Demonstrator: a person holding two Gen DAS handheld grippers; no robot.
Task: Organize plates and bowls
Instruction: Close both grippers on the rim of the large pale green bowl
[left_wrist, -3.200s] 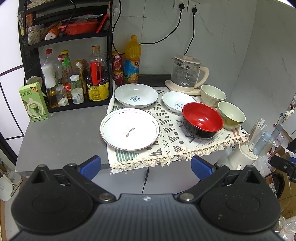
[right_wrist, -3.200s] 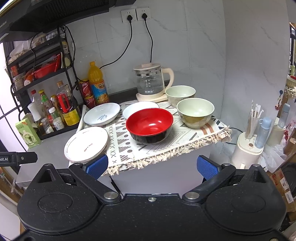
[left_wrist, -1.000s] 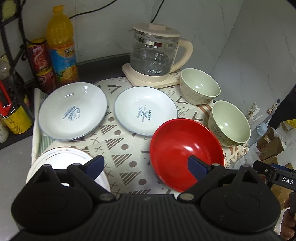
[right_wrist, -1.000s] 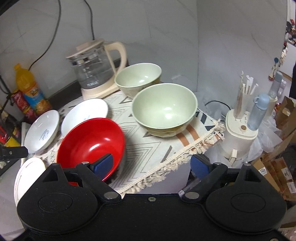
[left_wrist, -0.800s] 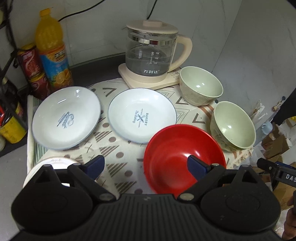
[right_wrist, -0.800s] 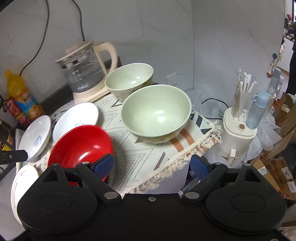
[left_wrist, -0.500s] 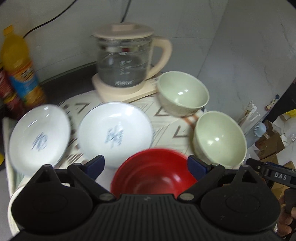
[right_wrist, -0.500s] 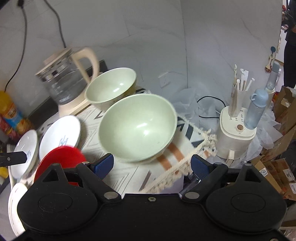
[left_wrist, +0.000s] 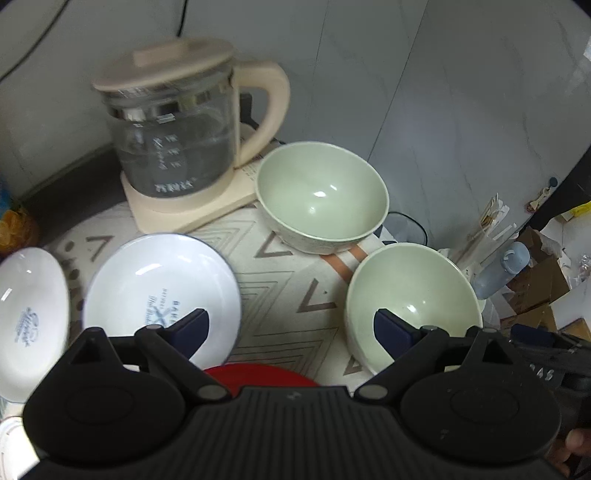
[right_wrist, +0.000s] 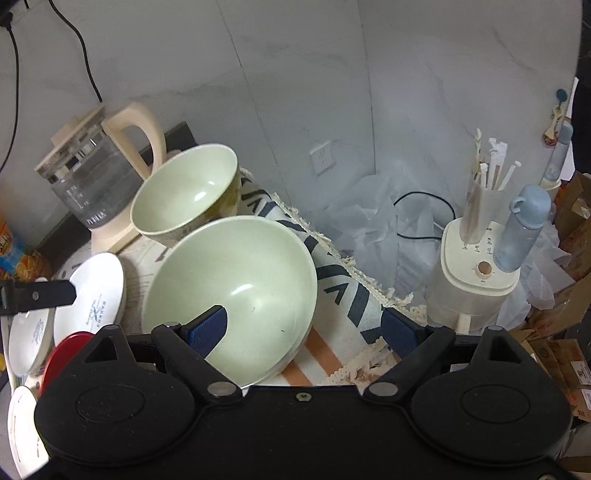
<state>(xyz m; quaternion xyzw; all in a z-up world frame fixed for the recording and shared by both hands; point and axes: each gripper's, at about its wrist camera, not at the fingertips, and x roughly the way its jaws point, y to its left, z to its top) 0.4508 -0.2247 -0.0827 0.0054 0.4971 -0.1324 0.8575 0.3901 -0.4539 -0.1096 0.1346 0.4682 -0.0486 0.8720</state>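
Observation:
Two pale green bowls stand on the patterned mat (left_wrist: 291, 273): the far bowl (left_wrist: 321, 195) by the kettle and the near bowl (left_wrist: 410, 299) at the mat's right edge. My left gripper (left_wrist: 290, 328) hangs open above the mat between a white plate (left_wrist: 162, 291) and the near bowl, holding nothing. A second white plate (left_wrist: 29, 317) lies further left; the red bowl (left_wrist: 258, 374) shows just under the gripper body. My right gripper (right_wrist: 303, 328) is open over the near bowl (right_wrist: 236, 280), one finger above its inside, the other past its right rim.
A glass kettle (left_wrist: 170, 122) on its cream base stands at the back against the tiled wall. Off the mat's fringed right edge, lower down, are a cream appliance (right_wrist: 476, 273) with straws, a blue bottle (right_wrist: 521, 232), plastic sheeting and cardboard boxes (right_wrist: 569, 354).
Both grippers have moved forward and to the right over the mat. The red bowl has slid under the left gripper body; the near green bowl has grown large between the right gripper's fingers. Both stay open.

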